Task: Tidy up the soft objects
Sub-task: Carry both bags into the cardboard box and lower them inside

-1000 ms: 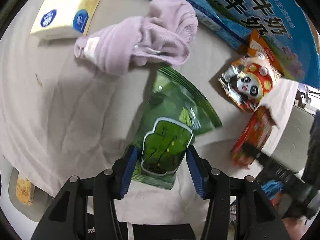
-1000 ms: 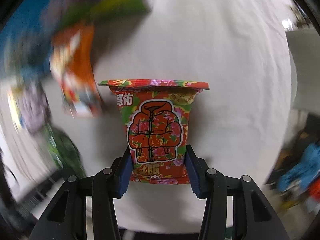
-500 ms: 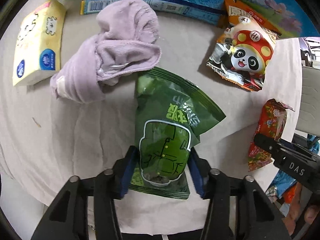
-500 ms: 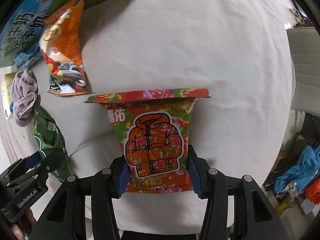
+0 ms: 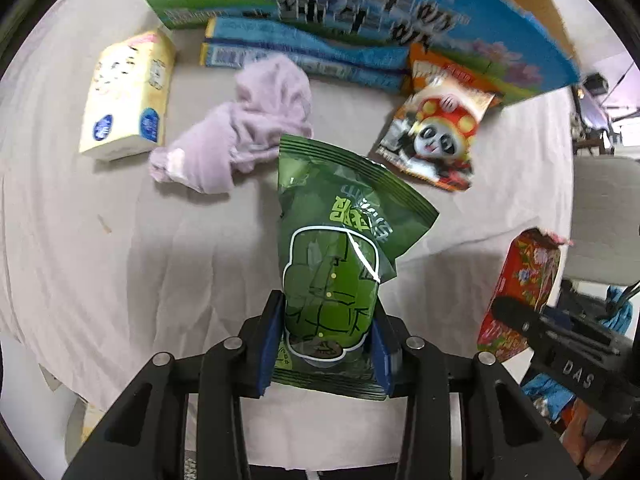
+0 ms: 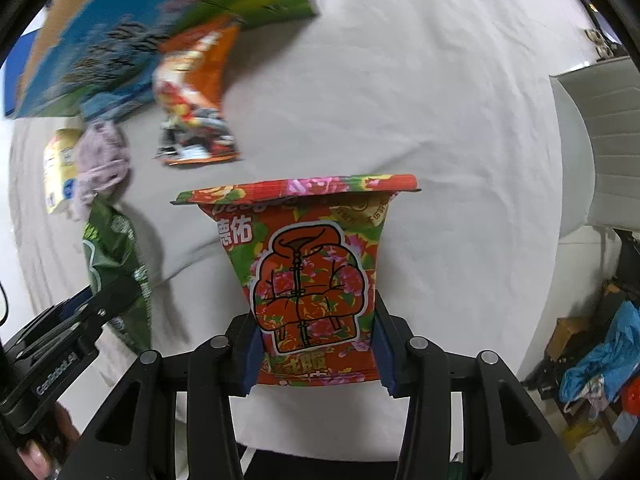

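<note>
Now, left to right across the white cloth-covered table point(image 5: 120, 264):
Far left: a pale yellow soft tissue pack point(image 5: 128, 94) lay flat on the cloth.
Next along: a crumpled lilac fabric garment point(image 5: 244, 128) sat just beside the tissue pack, its right edge behind the green pouch's top.
Back edge: a large blue and green printed carton point(image 5: 360, 28) stretched along the rear of the table.
Left gripper point(image 5: 326, 344): jaws clamped tight on the lower half of a glossy green plastic pouch point(image 5: 336, 256) printed with a jacket outline; the pouch stood up from the pads, its top seam creased over.
Right of centre: an orange foil snack bag with a panda figure point(image 5: 434, 132) rested against the carton.
Right gripper point(image 6: 316, 344): jaws were closing, blue pads pressed on both sides of a red floral plastic pouch point(image 6: 310, 276) with a padded-coat drawing, held above bare cloth, top seam flared wide.
Side glimpse: from the right wrist camera, the green pouch hung at the left in the other tool.
</note>
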